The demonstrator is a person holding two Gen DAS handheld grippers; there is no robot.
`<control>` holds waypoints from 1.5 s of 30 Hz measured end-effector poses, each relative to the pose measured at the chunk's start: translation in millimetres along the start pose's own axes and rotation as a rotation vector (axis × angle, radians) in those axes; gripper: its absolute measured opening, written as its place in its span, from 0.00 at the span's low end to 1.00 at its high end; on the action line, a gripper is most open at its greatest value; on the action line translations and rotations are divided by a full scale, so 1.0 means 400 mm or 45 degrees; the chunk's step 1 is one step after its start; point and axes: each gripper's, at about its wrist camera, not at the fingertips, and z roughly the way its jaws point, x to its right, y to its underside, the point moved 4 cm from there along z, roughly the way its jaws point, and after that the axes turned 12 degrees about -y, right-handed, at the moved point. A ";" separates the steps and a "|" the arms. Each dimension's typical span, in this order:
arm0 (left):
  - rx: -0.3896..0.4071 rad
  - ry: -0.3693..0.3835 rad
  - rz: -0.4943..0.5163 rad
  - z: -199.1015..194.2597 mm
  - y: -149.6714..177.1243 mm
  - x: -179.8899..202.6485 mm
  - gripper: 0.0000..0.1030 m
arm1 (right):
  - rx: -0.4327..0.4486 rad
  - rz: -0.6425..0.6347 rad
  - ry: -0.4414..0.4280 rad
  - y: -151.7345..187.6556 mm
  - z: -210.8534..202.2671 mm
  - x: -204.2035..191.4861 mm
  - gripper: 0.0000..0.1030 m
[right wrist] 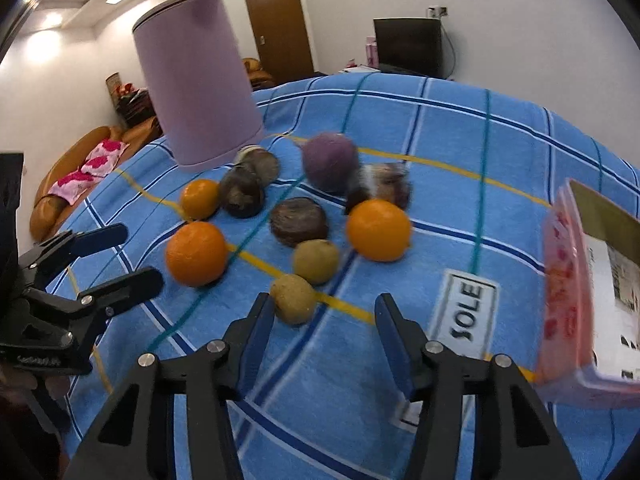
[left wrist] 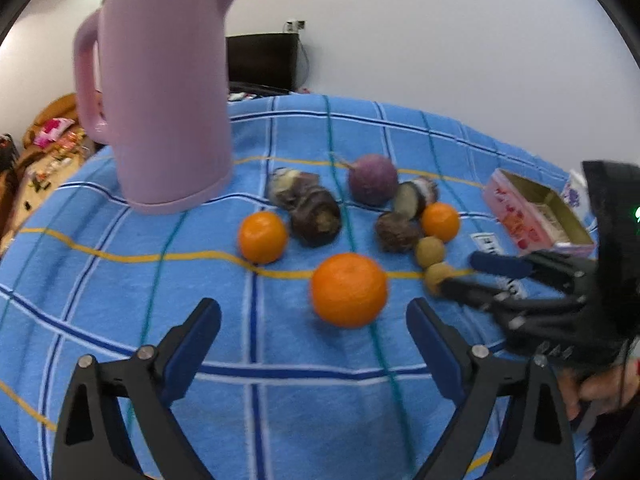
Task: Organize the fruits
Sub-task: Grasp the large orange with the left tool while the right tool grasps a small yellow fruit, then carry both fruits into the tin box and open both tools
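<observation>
Fingers of the left gripper (left wrist: 314, 320) stand wide apart with nothing between them, just short of the nearest orange (left wrist: 349, 289) on the blue checked cloth (left wrist: 280, 408). Off to its right, the right gripper (right wrist: 325, 312) has its jaws partly open and empty; its left pad sits just beside a small brown round fruit (right wrist: 294, 298), though whether it touches is hard to tell (the view is blurred). A second brown fruit (right wrist: 316, 260) lies just behind the first. Farther out are two more oranges, one on the kettle side (left wrist: 262, 236) and one beside the brown fruits (left wrist: 440, 222). Dark brownish-purple pieces (left wrist: 316, 220) are clustered between them. A round purple fruit (left wrist: 372, 178) lies farther back. A pink kettle (left wrist: 168, 92) stands upright on the cloth at the far left, near the dark pieces. At the right edge rests an open pink box (left wrist: 536, 216), well apart from the kettle, and a white label reading SOLE (right wrist: 466, 300) lies on the cloth between the box and the brown fruits.
</observation>
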 end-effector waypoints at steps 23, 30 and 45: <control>-0.122 -0.017 0.059 0.109 -0.022 0.081 0.49 | 0.100 0.022 -0.037 0.006 -0.105 0.045 0.25; -0.040 0.076 0.013 0.067 -0.028 0.083 0.48 | 0.257 0.005 0.086 -0.008 -0.199 0.097 0.25; 0.157 0.083 0.104 -0.016 -0.132 0.303 0.48 | 0.400 -0.013 0.369 0.006 -0.332 0.222 0.25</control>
